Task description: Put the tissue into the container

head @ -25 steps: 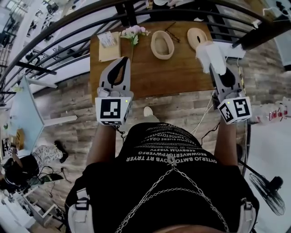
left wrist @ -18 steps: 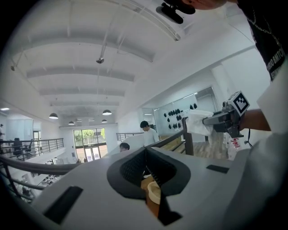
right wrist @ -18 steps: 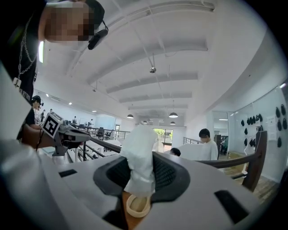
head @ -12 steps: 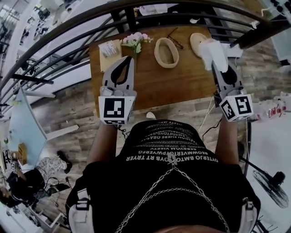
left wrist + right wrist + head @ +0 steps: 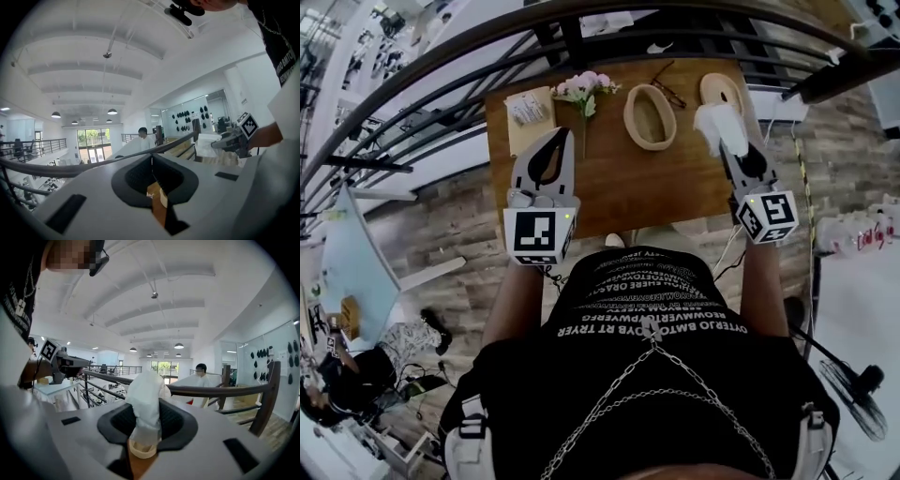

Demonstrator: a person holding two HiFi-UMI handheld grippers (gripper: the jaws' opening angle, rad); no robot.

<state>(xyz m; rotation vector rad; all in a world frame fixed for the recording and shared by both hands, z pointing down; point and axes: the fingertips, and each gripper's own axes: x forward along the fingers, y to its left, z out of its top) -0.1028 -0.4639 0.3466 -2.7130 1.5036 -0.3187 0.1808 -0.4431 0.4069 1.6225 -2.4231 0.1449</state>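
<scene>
A white tissue [image 5: 719, 126] sticks up out of my right gripper [image 5: 733, 155], which is shut on it above the right end of the wooden table [image 5: 609, 173]. In the right gripper view the tissue [image 5: 144, 401] stands between the jaws of that gripper [image 5: 149, 417], over a cream round rim [image 5: 143, 449]. The oval woven container [image 5: 650, 115] lies left of the tissue, near the table's far edge. My left gripper [image 5: 562, 134] hovers over the table's left part, shut and empty. In its own view the left gripper [image 5: 151, 158] shows its tips meeting.
A flat round woven lid [image 5: 721, 91] lies far right. Pink flowers [image 5: 584, 87], a tissue pack [image 5: 523, 108] on a tan board and eyeglasses [image 5: 667, 79] sit along the far side. A black railing [image 5: 609, 19] runs behind the table, with wood floor in front of it.
My right gripper has carried the tissue left, closer to the oval container. The left gripper has hardly moved over the table.
</scene>
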